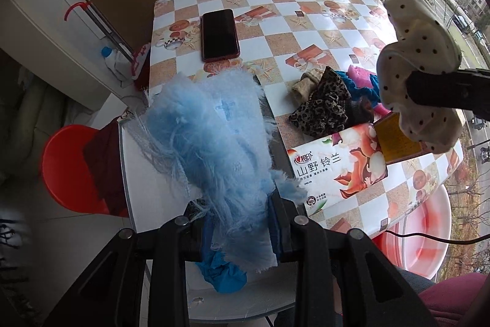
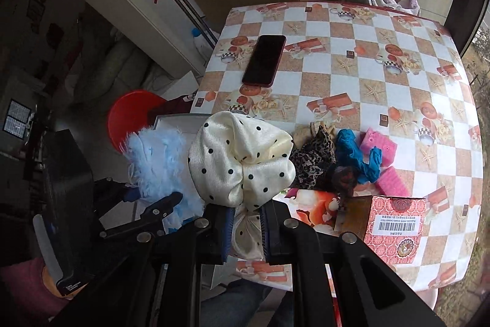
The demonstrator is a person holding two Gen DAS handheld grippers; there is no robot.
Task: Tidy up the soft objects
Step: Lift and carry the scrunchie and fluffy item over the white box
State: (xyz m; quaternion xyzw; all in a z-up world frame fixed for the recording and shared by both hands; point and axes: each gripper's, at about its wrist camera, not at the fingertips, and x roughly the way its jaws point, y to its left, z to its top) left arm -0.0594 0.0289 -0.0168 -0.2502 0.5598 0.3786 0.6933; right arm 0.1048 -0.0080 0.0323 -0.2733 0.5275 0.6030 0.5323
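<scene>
Left tongs [image 1: 242, 235] clamp a fluffy light-blue cloth [image 1: 208, 137], held over a white tray [image 1: 147, 198] at the near-left edge of the counter [image 1: 306, 2]. Right tongs [image 2: 245, 232] closed on a cream polka-dot scrunchie [image 2: 239, 161], raised above the counter. Leopard-print scrunchie [image 1: 324, 103], blue fabric [image 2: 358, 155] and pink sponges [image 2: 379, 146] lie heaped beside a tissue pack [image 1: 340, 167]. Phone [image 1: 220, 35] well apart

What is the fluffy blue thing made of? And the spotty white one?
Fluffy blue thing: looks like soft fuzzy yarn or fleece, with loose wispy fibres and tassels. Spotty white one: probably satin-like cloth, smooth with a slight sheen, gathered into folds.
</scene>
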